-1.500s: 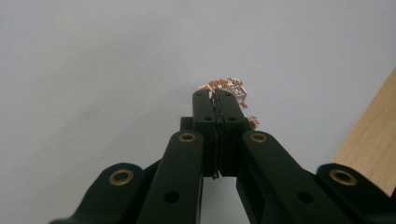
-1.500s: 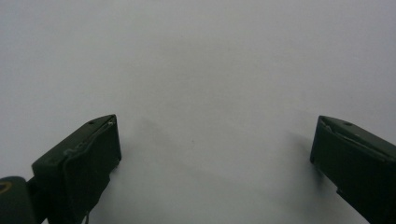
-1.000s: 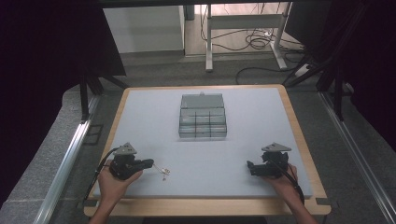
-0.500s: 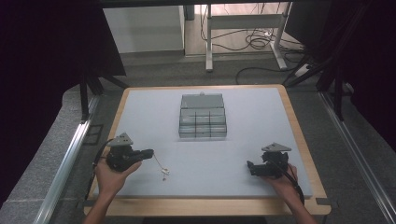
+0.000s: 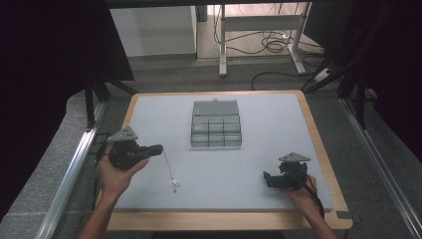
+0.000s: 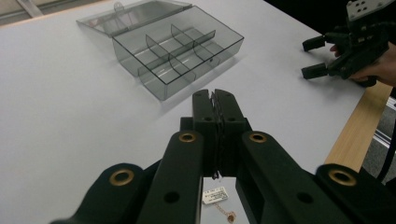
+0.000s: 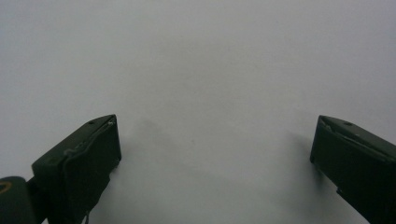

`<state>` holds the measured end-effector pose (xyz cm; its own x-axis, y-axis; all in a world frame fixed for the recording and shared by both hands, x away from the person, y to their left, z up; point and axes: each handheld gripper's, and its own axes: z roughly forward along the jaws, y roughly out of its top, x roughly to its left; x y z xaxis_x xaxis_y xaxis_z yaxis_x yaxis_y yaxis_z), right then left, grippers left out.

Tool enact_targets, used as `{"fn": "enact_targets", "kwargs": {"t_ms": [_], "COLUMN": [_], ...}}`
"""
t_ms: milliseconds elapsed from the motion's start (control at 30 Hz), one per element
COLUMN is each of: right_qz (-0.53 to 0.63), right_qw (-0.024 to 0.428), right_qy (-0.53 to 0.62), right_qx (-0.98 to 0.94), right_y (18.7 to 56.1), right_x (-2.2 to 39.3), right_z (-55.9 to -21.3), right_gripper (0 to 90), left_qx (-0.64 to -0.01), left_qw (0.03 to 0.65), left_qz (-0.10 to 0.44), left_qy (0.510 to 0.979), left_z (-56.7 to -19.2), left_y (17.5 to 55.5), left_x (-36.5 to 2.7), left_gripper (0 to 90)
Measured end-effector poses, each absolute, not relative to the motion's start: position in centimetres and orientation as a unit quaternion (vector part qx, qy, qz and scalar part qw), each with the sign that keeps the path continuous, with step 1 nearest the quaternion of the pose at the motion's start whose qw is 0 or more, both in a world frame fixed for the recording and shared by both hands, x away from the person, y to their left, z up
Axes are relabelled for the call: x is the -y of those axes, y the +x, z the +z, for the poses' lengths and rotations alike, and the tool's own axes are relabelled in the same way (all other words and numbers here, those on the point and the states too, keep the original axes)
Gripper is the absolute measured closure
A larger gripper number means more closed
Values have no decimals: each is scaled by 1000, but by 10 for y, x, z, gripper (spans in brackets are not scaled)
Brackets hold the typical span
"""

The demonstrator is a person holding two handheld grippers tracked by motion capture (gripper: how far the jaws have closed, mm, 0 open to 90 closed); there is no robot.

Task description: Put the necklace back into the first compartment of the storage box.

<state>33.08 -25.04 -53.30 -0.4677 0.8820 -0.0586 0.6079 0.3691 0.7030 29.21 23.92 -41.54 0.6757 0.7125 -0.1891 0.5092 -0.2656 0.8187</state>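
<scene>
Two grippers: the left gripper [image 5: 158, 148], at left of frame, pinches a thin chain [image 5: 169, 169] with dangling tag [image 5: 175, 183] — the right gripper [image 5: 265, 179], lower right, gapes empty.

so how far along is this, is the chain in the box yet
Not yet. Done: the clear box sits open, its compartments bare, and the left gripper is shut on the thin chain. In hand: the chain hangs from it, its tag near the table. Left: putting it in a compartment. The right gripper rests open.
</scene>
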Motion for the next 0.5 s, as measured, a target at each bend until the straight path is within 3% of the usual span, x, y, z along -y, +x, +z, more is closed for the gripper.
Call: {"fn": "enact_targets", "kwargs": {"t_ms": [500], "right_qz": [312], "right_qw": [220], "right_qy": [467], "right_qx": [-798], "right_y": [331], "right_x": [250], "right_z": [-533], "right_gripper": [15], "left_qx": [-389], "left_qw": [477], "left_qz": [114], "left_qy": [780], "left_z": [-399], "left_y": [300], "left_x": [-240], "left_gripper": [895]}}
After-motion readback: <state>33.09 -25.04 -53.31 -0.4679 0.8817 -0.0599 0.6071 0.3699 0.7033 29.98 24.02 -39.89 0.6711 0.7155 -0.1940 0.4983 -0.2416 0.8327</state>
